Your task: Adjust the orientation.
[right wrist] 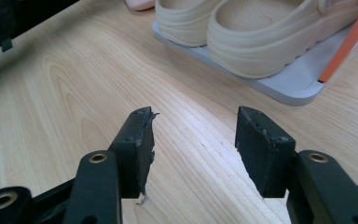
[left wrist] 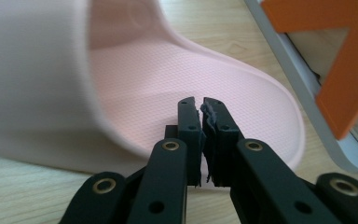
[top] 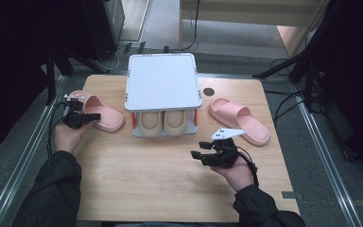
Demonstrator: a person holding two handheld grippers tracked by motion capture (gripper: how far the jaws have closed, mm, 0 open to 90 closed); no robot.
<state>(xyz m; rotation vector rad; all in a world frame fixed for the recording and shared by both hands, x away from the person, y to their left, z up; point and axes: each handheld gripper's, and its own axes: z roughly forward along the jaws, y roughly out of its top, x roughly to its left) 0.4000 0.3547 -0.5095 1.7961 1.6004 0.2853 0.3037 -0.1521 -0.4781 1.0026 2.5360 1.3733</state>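
Note:
A pink slipper (top: pixel 108 117) lies left of the rack, and its footbed (left wrist: pixel 168 74) sits close up in the left gripper view. My left gripper (top: pixel 92 116) (left wrist: pixel 198 105) is shut, pads together, its tips low over the slipper's near rim. I cannot tell whether any of the rim is pinched. A second pink slipper (top: pixel 238 120) lies right of the rack. My right gripper (top: pixel 197 150) (right wrist: pixel 193 116) hovers open above bare wood in front of the rack, nothing between its pads.
A white two-level shoe rack (top: pixel 163 80) with orange posts (right wrist: pixel 349 37) stands at the table's middle back. Two beige clogs (top: pixel 163 123) (right wrist: pixel 261 37) sit on its lower shelf (right wrist: pixel 289 86). Its corner (left wrist: pixel 307 88) is close to the right of the left slipper. A round hole (top: pixel 209 91) marks the tabletop.

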